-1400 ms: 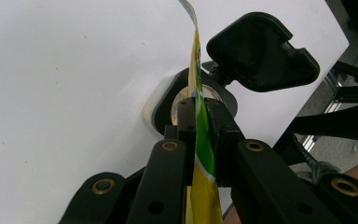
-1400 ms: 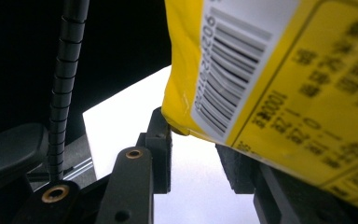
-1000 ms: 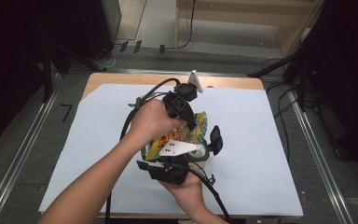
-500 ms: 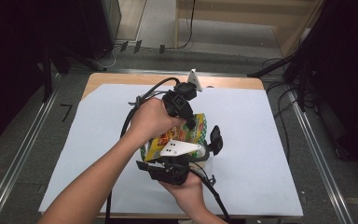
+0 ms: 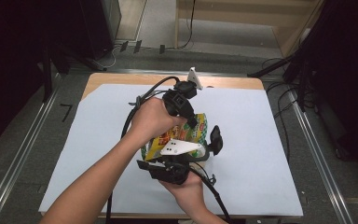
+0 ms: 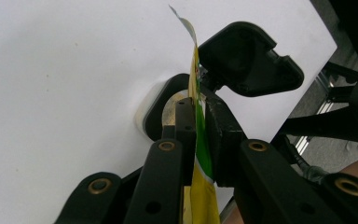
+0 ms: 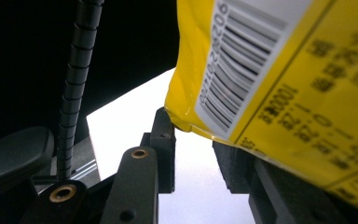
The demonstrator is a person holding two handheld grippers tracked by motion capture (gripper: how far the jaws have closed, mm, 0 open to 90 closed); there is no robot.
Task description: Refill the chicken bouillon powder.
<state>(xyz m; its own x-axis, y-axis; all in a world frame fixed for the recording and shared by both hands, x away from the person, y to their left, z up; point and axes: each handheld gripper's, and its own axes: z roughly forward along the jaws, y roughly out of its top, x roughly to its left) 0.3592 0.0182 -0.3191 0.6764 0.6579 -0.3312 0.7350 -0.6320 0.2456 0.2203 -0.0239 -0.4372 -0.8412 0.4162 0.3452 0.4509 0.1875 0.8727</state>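
A yellow and green snack bag (image 5: 193, 132) is held up over the middle of the white sheet (image 5: 261, 140), between both hands. My left gripper (image 5: 191, 122) comes down from the far side and is shut on the bag's thin edge (image 6: 200, 154). Its pads (image 6: 185, 126) pinch the foil, and the jaws have just eased open slightly. My right gripper (image 5: 193, 156) reaches up from the near side. In the right gripper view its jaws (image 7: 196, 135) stand apart. The bag's barcode face (image 7: 279, 84) lies over the right jaw, and its corner touches the left pad (image 7: 165, 126).
Part of the other gripper's black body (image 6: 249, 60) hangs just beyond my left jaws, with a black ring (image 6: 161, 105) below it near the sheet. The wooden table edge (image 5: 233, 81) runs along the far side, and metal rails (image 5: 317, 154) flank the table. Cables trail from both grippers.
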